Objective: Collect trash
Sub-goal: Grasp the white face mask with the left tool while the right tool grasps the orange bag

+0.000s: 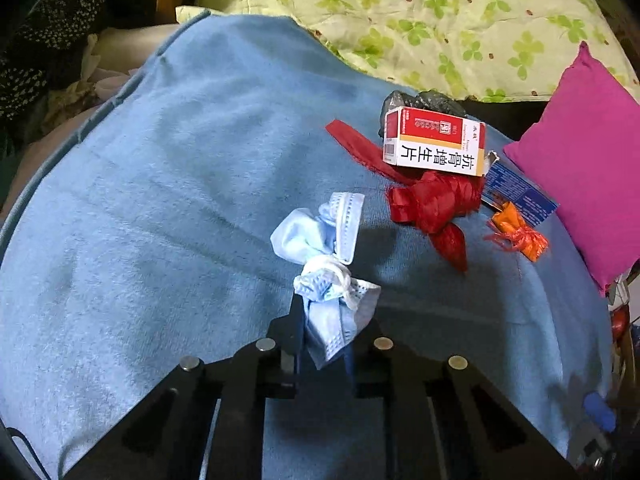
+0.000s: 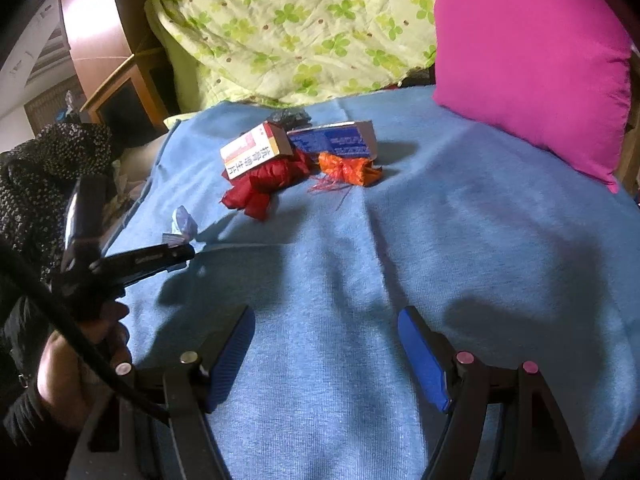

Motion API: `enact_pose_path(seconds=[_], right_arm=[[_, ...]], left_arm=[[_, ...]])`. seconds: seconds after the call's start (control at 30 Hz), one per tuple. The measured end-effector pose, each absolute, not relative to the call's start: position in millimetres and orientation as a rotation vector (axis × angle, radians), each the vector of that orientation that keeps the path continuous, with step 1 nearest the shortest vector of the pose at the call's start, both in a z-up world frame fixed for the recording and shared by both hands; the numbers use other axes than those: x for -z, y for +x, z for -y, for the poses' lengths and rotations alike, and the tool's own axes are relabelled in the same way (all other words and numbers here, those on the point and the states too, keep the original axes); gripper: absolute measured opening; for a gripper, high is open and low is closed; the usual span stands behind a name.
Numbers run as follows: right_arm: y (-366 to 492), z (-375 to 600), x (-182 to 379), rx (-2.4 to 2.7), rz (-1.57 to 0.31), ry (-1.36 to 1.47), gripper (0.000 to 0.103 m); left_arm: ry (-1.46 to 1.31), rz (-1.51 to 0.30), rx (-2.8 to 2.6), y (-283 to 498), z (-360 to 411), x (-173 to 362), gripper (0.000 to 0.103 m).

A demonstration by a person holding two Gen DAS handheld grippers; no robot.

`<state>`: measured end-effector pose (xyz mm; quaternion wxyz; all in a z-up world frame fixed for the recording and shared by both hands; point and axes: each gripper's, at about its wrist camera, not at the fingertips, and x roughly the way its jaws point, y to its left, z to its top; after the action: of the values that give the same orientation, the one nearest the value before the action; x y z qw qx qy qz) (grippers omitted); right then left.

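A knotted light-blue face mask (image 1: 326,256) is pinched at its lower end between the fingers of my left gripper (image 1: 324,336), which is shut on it. In the right wrist view the same left gripper (image 2: 188,254) reaches in from the left with the mask (image 2: 182,228) at its tip. Behind lie a red-and-white medicine box (image 1: 434,142), a crumpled red plastic bag (image 1: 434,200), an orange wrapper (image 1: 518,232), a blue box (image 1: 518,194) and a black bag (image 1: 424,100). My right gripper (image 2: 326,356) hovers open over the bare blue blanket (image 2: 400,240), holding nothing.
A magenta pillow (image 2: 524,52) sits at the right back of the bed. A green clover-print quilt (image 2: 288,28) is piled behind the trash. A dark speckled garment (image 2: 44,176) and wooden furniture (image 2: 120,92) stand off the bed's left edge. A person's hand (image 2: 80,364) grips the left tool.
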<state>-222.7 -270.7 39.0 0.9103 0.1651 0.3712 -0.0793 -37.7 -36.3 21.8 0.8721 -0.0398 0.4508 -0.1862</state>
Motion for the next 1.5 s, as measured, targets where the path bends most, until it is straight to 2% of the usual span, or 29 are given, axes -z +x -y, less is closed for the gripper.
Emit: enact_pose_path(seconds=[0.23,0.4,0.63,0.67,0.7,0.73,1.03,1.5], right_arm=[[-156.4,290.9,-54.1,0.141,-0.745,0.234,0.077],[-92.5,312.5,-48.3,0.174,-0.788,0.151,0.077],[-54.6,328.7,-34.8,0.173,-0.842,0.136,0.076],[-51.3,329.0,-31.7,0.164,-0.851,0.136,0.074],[-48.6,329.3,-28.9,0.161,-0.86,0.134,0.062],[-44.8,329.5,-24.1,0.164,-0.88,0.125,0.043],[-63.4,327.5,-26.5,0.152,-0.868,0.122,0.033],[-181.7,319.9,-53.1,0.171,-0.811,0.242,0.031]], left_arm=[[-0.066,-0.892,0.409,-49.0,39.7,-26.8,0.017],[-0.04,-0.869,0.407,-46.6,50.2,-29.6,0.017],[-0.054,-0.879,0.409,-43.5,47.6,-30.1,0.017],[-0.05,-0.878,0.41,-44.1,48.3,-30.3,0.017],[-0.045,-0.876,0.412,-44.8,49.4,-30.6,0.017],[-0.043,-0.875,0.416,-45.3,50.5,-30.7,0.017],[-0.017,-0.874,0.42,-46.9,55.9,-29.0,0.017],[0.093,-0.883,0.462,-89.3,74.0,-36.1,0.017]])
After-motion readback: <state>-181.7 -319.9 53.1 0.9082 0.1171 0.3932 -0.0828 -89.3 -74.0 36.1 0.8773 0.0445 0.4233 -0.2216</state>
